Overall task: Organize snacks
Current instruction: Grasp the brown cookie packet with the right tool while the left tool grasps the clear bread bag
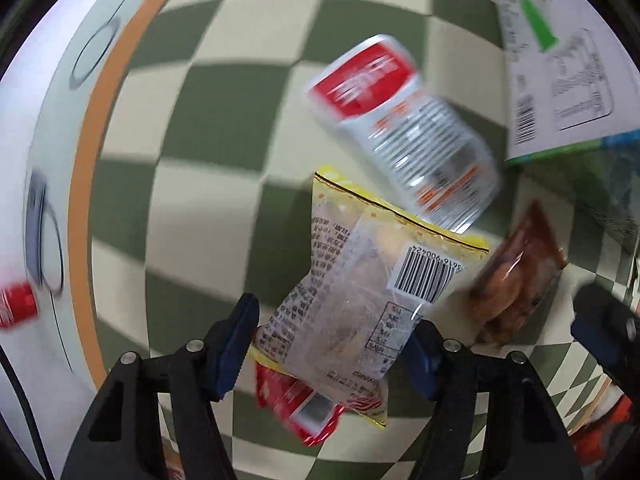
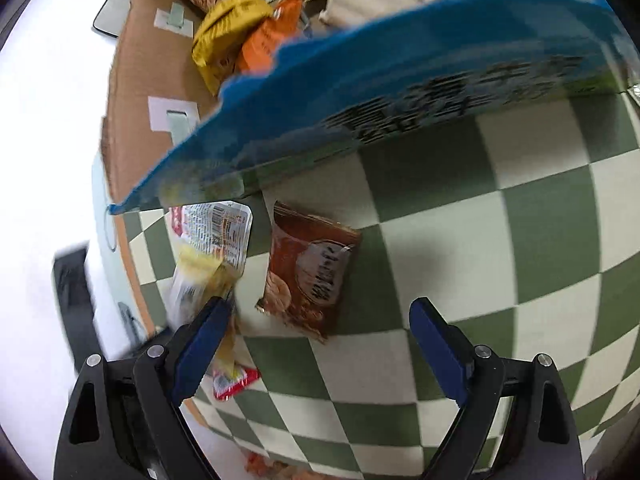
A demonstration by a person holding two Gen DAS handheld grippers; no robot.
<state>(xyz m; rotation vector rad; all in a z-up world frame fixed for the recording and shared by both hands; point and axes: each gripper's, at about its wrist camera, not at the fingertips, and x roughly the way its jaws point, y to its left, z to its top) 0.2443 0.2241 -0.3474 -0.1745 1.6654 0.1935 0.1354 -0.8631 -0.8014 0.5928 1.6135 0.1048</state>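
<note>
The yellow snack bag point(image 1: 352, 300) is sitting low in the middle of the frame, and the left gripper point(image 1: 332, 352) is pinching it. The right gripper point(image 2: 320, 352) is waiting, spread wide. Next, probably lifting it into the cardboard box point(image 2: 136, 92).

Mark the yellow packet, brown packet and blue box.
yellow packet point(image 1: 360, 280), left wrist view, clear middle by the barcode
brown packet point(image 2: 310, 276), right wrist view, centre of its face
blue box point(image 2: 400, 92), right wrist view, printed side wall

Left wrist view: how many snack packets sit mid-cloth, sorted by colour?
Yellow packet: 1
Red-topped clear packet: 1
Red packet: 1
Brown packet: 1
Total: 4, leaving out blurred red bits at the edges.
</note>
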